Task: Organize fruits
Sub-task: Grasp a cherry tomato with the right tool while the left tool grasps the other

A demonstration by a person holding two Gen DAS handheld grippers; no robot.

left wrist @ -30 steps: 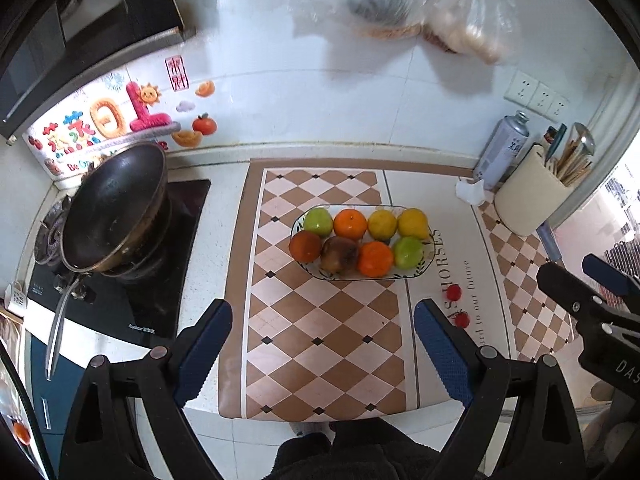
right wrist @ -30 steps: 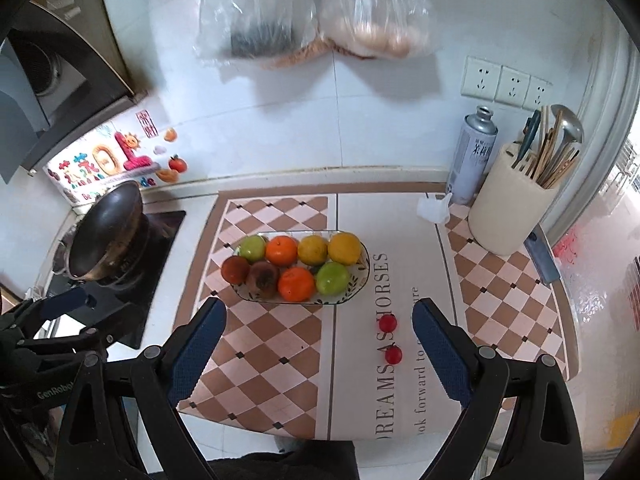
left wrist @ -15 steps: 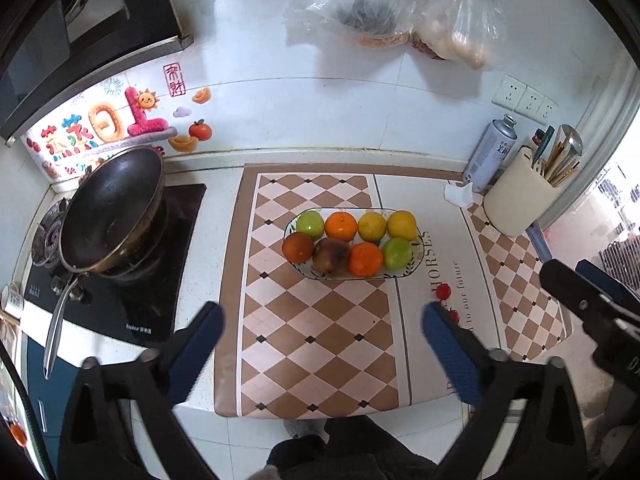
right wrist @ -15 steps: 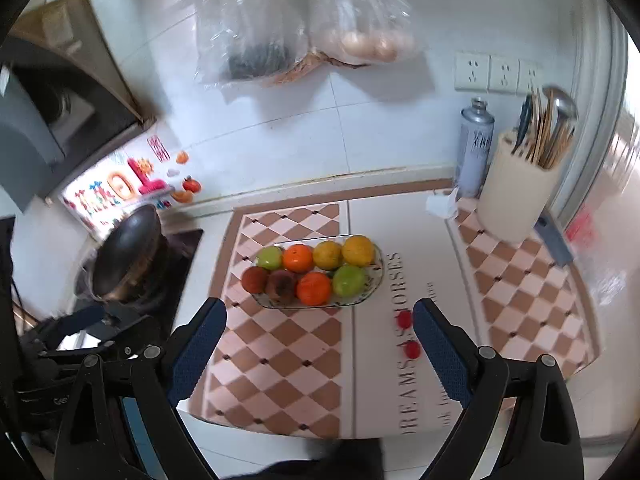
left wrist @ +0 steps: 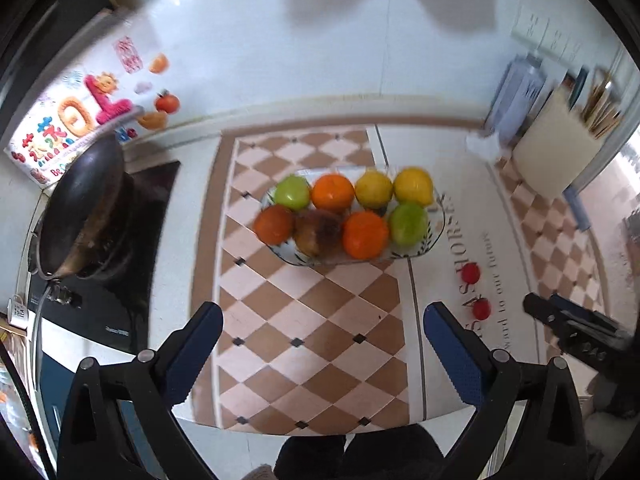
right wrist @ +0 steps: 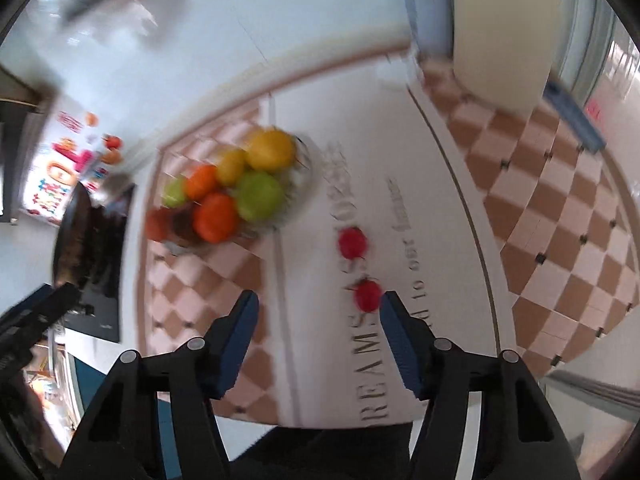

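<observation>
While the right gripper (right wrist: 318,312) drops toward the 2 cherry tomatoes, its jaws have just been narrowing with nothing between them; the near cherry tomato (right wrist: 368,295) sits just inside its right pad. It should centre over that tomato before pinching gently. The left gripper (left wrist: 320,332) hangs fully spread near the fruit dish (left wrist: 434,236).

The mat (left wrist: 312,344) in front of the fruit plate (left wrist: 434,236) is left free, so a gripper can be passed there. To the right of the plate, the way is narrowed by two small red fruits (right wrist: 352,242) lying apart on the mat. The left side is blocked by a wok (left wrist: 80,208), the far right corner by a utensil holder (left wrist: 556,152) and a spray can (left wrist: 516,96).
</observation>
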